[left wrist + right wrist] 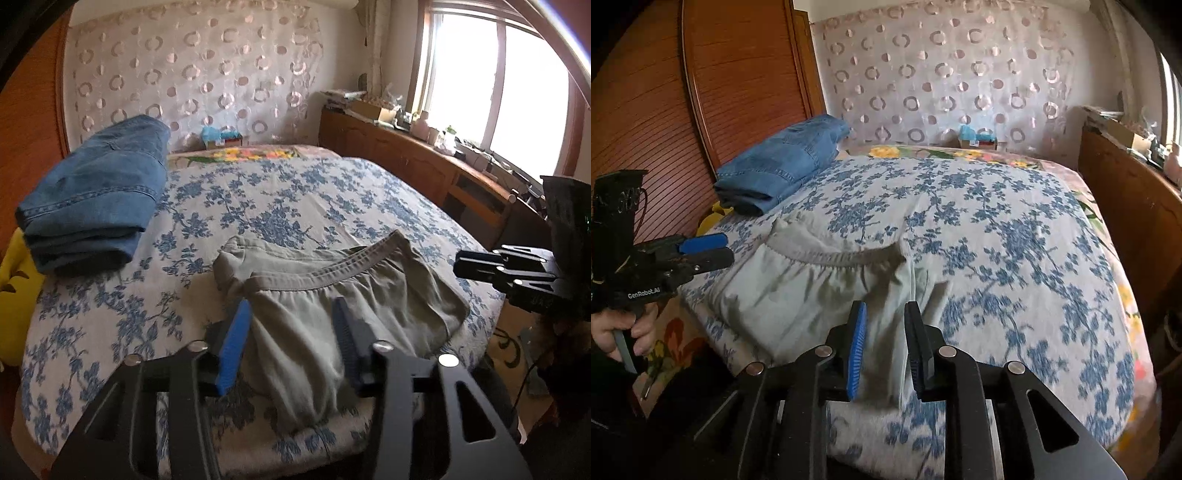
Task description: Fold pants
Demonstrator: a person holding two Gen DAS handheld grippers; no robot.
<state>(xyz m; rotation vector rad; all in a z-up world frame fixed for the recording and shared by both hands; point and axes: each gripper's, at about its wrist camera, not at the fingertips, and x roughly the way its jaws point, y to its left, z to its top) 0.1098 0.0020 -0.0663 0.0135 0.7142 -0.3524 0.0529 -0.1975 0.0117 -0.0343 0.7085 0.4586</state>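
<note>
We see the grey-green pants (332, 295) lying on the bed (295, 206), near its front edge, with the elastic waistband (325, 273) on the far side from us and the legs coming toward us and over the edge. So the long axis of the pants runs from the tongs away toward the wall, not across.

The left tongs (291, 347) have their two fingers well apart, and the cloth of one leg lies between and below them. We cannot tell if the fingers touch the cloth; nothing is clamped. In the right wrist view these left tongs (705, 251) appear from the side, at the left border of the pants, and the gap does not show from this angle.

The right tongs (886, 343) are also open, a little less wide, directly over the right edge of the pants (827, 291), where a fold of cloth stands between the fingers. They hold nothing yet, as far as we can see. Both tongs point forward along the legs, each on its own side, and both are close to the cloth; we judge that neither is clearly nearer.

A folded pair of blue jeans (96, 192) lies well apart, at the far left of the bed.

We judge the next move needs both tongs to close on the near part of the pants together.
</note>
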